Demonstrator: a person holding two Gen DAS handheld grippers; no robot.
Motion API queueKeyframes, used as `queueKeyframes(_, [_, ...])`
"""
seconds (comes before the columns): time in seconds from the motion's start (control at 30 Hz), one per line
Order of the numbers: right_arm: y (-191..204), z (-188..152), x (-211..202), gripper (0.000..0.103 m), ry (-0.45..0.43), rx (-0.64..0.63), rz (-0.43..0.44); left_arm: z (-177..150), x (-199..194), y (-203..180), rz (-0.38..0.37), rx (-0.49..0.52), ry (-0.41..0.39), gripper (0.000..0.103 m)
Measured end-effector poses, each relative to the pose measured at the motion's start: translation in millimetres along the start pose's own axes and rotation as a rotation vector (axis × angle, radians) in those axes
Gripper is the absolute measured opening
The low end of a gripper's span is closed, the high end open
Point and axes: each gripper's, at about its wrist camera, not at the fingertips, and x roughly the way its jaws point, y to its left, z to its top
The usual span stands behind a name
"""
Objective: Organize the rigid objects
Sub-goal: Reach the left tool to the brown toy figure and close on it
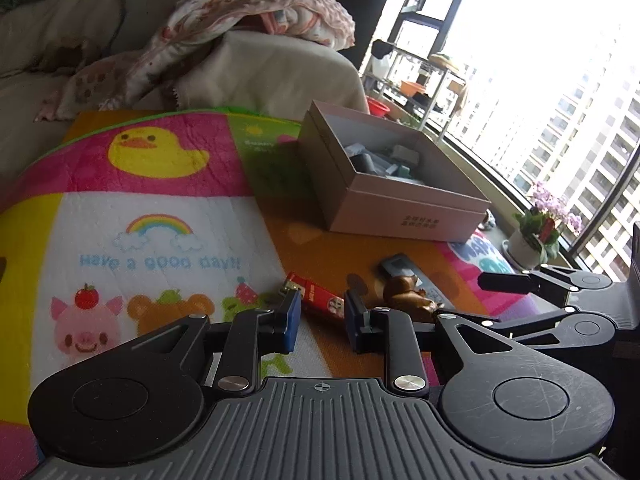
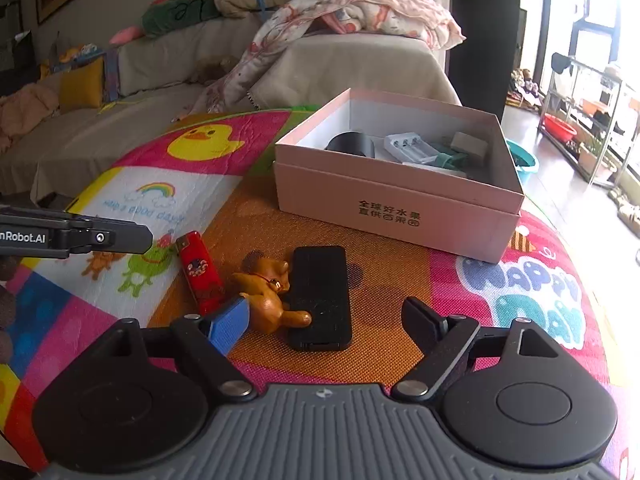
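1. the left gripper is hanging clenched over the mat, nothing between its blue pads, the red lighter lying just beyond its tips.
2. the right gripper is standing released, jaws wide, with the black remote lying between them, untouched.
3. the brown bear is leaning on the remote's left edge, beside the left pad.
4. the box is sitting farther ahead, holding several items.

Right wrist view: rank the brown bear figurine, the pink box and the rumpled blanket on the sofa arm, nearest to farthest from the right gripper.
1. Brown bear figurine, lying on the mat just ahead of the right gripper, toward its left finger.
2. Pink box, open, farther back and right of centre.
3. Rumpled blanket, draped on the sofa arm behind the box.
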Motion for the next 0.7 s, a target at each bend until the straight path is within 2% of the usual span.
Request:
queueKeyframes(0.17, [6.2, -6.2, -3.7, 0.084, -0.017, -0.078, -0.048, -0.7, 1.2, -16.0, -0.071, 0.050, 0.001, 0.026])
queueKeyframes(0.27, [1.6, -11.6, -8.5, 0.084, -0.010, -0.075, -0.054, 3.5, 8.8, -29.8, -0.104, 0.062, 0.004, 0.026])
queueKeyframes(0.47, [-12.4, -20.2, -26.1, 0.084, -0.029, -0.037, -0.096, 17.0, 38.1, -47.6, -0.112, 0.020, 0.027, 0.026])
queueKeyframes(0.57, [-18.2, -22.4, -35.4, 0.084, -0.048, -0.017, -0.110, 17.7, 59.1, -54.3, -0.057, 0.020, 0.082, 0.026])
queueKeyframes(0.7, [-22.7, -24.3, -43.0, 0.084, -0.065, -0.013, -0.130, 8.8, 71.4, -59.0, -0.076, 0.030, 0.104, 0.035])
